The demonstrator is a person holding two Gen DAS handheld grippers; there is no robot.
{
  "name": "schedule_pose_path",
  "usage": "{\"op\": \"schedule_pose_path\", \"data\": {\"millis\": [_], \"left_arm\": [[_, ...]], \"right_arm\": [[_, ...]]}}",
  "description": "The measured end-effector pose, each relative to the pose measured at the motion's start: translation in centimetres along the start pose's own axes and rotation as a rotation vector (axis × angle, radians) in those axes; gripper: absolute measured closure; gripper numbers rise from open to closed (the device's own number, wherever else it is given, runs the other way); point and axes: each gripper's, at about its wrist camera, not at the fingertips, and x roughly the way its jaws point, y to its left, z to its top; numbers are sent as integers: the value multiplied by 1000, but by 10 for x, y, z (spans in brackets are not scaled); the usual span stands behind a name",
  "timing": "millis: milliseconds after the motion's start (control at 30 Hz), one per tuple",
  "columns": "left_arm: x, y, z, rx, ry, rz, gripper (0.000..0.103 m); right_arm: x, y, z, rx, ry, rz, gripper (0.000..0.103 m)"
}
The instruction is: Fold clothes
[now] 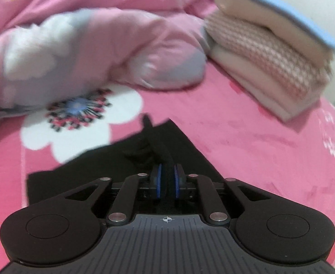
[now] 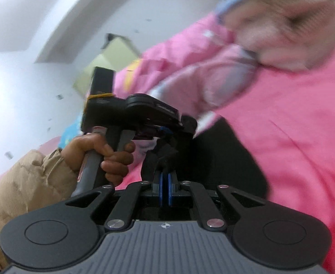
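A black garment [image 1: 188, 150] lies flat on the pink bed sheet [image 1: 247, 137], one corner pointing away from me. My left gripper [image 1: 167, 175] is shut on a bunched fold of it, with black cloth filling the gap between the blue pads. In the right wrist view the same garment [image 2: 226, 159] spreads to the right. My right gripper [image 2: 166, 175] is shut on a raised tuft of it. The left gripper [image 2: 165, 133] sits just beyond, held by a hand [image 2: 108, 153], and grips the same bunched edge.
A stack of folded clothes [image 1: 270, 64], with beige, pink knit and blue layers, sits at the far right of the bed. A rumpled pink and white quilt [image 1: 87, 45] lies at the back left. A tan sleeve [image 2: 25, 182] and a white wall [image 2: 30, 80] fill the left.
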Motion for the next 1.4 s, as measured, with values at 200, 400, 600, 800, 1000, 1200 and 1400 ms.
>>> {"op": "schedule_pose_path", "data": {"millis": [200, 400, 600, 800, 1000, 1200, 1400], "left_arm": [[-32, 13, -20, -76, -74, -44, 57], [-117, 48, -60, -117, -183, -22, 38], [-164, 86, -125, -203, -165, -13, 37], [-171, 92, -179, -274, -148, -24, 37], [-164, 92, -193, -317, -154, -64, 37], [-155, 89, -190, -298, -149, -67, 37], [-145, 89, -193, -303, -114, -64, 37]], "right_arm": [[-4, -41, -6, 196, 62, -33, 100], [-8, -44, -1, 237, 84, -5, 97], [-6, -43, 10, 253, 140, -9, 91], [-1, -37, 23, 248, 164, -40, 83], [4, -27, 38, 187, 175, -65, 98], [-14, -22, 53, 160, 97, -71, 99], [-17, -28, 49, 164, 103, -112, 100]]}}
